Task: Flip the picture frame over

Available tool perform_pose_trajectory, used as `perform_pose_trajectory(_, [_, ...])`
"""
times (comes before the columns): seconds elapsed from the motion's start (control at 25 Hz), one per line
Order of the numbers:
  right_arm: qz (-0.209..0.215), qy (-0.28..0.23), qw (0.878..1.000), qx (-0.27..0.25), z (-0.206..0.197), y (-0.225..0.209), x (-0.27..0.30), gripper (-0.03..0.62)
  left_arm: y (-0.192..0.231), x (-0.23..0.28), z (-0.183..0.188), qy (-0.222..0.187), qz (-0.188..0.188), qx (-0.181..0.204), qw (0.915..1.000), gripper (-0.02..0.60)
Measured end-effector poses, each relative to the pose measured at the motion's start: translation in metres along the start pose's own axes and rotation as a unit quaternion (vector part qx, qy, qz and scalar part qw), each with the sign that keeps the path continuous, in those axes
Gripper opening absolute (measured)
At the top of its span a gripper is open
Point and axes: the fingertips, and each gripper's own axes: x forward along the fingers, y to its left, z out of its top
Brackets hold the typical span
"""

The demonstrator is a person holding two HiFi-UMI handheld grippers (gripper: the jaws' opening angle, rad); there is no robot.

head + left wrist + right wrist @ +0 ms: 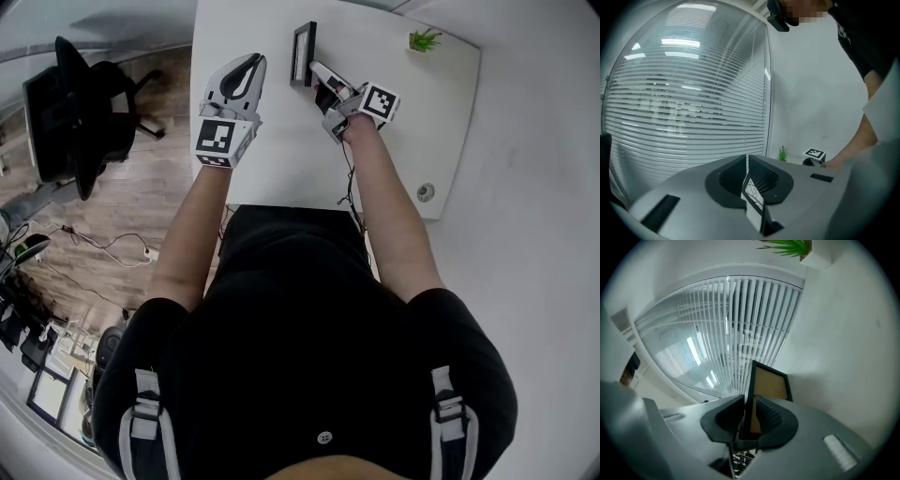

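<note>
The black picture frame [304, 52] stands on its edge on the white table [412, 122], toward the far side. My right gripper [318, 69] is shut on its near edge. In the right gripper view the frame [771, 383] rises between the jaws with its brown backing toward the right-hand jaw, and my right gripper [749, 405] has a pad on each side of it. My left gripper [250, 64] hovers just left of the frame, apart from it. Seen from its own camera, my left gripper [747, 161] is shut with nothing between the jaws.
A small potted plant [424, 39] sits at the table's far right corner, with a round cable grommet [426, 192] near the right edge. A black office chair [84, 103] stands on the wooden floor to the left. A window with blinds [684, 103] lies beyond the table.
</note>
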Motion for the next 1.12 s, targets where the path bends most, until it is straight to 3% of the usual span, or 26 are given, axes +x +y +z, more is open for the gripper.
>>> perform_pose_trajectory(0.24, [-0.037, -0.002, 0.998, -0.046, 0.014, -0.005, -0.006, 0.077, -0.005, 0.005, 0.009, -0.015, -0.008, 0.004, 0.9998, 0.008])
perform_pose_trajectory(0.44, [-0.117, 0.003, 0.988, -0.104, 0.022, -0.020, -0.017, 0.103, -0.007, 0.002, 0.009, -0.005, -0.014, 0.007, 0.9999, 0.008])
perform_pose_trajectory(0.56, [-0.194, 0.012, 0.968, -0.157, 0.023, -0.033, -0.025, 0.169, -0.007, 0.001, 0.012, -0.008, -0.015, 0.007, 0.9998, 0.008])
perform_pose_trajectory(0.6, [-0.227, 0.014, 0.957, -0.181, 0.025, -0.037, -0.029, 0.232, -0.007, 0.000, 0.014, -0.009, -0.016, 0.008, 0.9998, 0.008])
perform_pose_trajectory(0.72, [-0.295, 0.014, 0.920, -0.259, 0.032, -0.039, -0.039, 0.258, -0.006, -0.004, 0.018, -0.009, -0.016, 0.012, 0.9998, 0.008])
perform_pose_trajectory(0.8, [-0.294, 0.015, 0.907, -0.302, 0.036, -0.023, -0.039, 0.256, -0.006, -0.006, 0.023, -0.010, -0.016, 0.013, 0.9997, 0.008])
perform_pose_trajectory(1.12, [-0.219, 0.014, 0.859, -0.462, 0.046, 0.090, -0.033, 0.256, -0.012, -0.013, 0.044, -0.006, -0.034, 0.024, 0.9991, 0.008])
